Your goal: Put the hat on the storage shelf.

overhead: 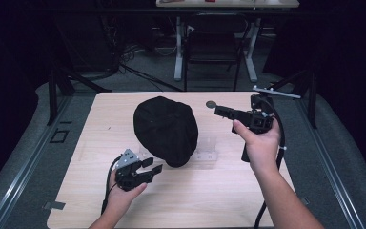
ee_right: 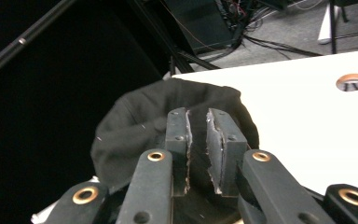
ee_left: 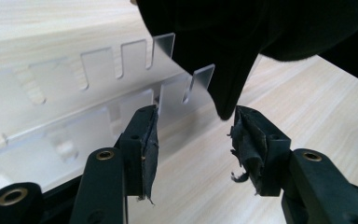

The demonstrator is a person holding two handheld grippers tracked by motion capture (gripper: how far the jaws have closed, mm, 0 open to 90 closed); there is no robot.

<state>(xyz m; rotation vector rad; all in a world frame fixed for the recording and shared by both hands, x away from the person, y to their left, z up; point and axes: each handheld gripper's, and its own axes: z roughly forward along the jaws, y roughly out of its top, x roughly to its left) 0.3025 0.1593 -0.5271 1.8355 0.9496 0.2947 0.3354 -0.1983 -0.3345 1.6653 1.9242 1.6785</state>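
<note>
Left gripper (ee_left: 191,135): jaws spread, nothing between the pads. A drooping point of the black cloth (ee_left: 223,88) hangs just above the gap, apart from both pads. In the high view this gripper (overhead: 147,168) sits near the table's (overhead: 209,200) front edge, left of centre, jaws aimed at the cloth's near end.

Right gripper (ee_right: 198,140): jaws parted by a narrow gap, pinching nothing; the cloth (ee_right: 135,121) lies beyond and below the tips. From above it (overhead: 224,112) is held over the far right part of the table, jaws pointing left toward the cloth's far side, not touching.

Cloth (overhead: 166,130): a dark rounded mound at mid-table, draped over a clear plastic rack (ee_left: 98,93) with slotted walls. The rack's low ends stick out from under the cloth toward the left gripper and on the right side (overhead: 206,149). A small ring-like disc (overhead: 211,103) lies near the far edge, just beside the right gripper's tips.

Step in hand, as judged: both grippers are free of the cloth, so the draping looks placed or let go. The next move likely calls for either a fresh pinch on a loose edge, taking fabric alone and not the rack wall, or drawing both hands back without snagging the hanging point.
</note>
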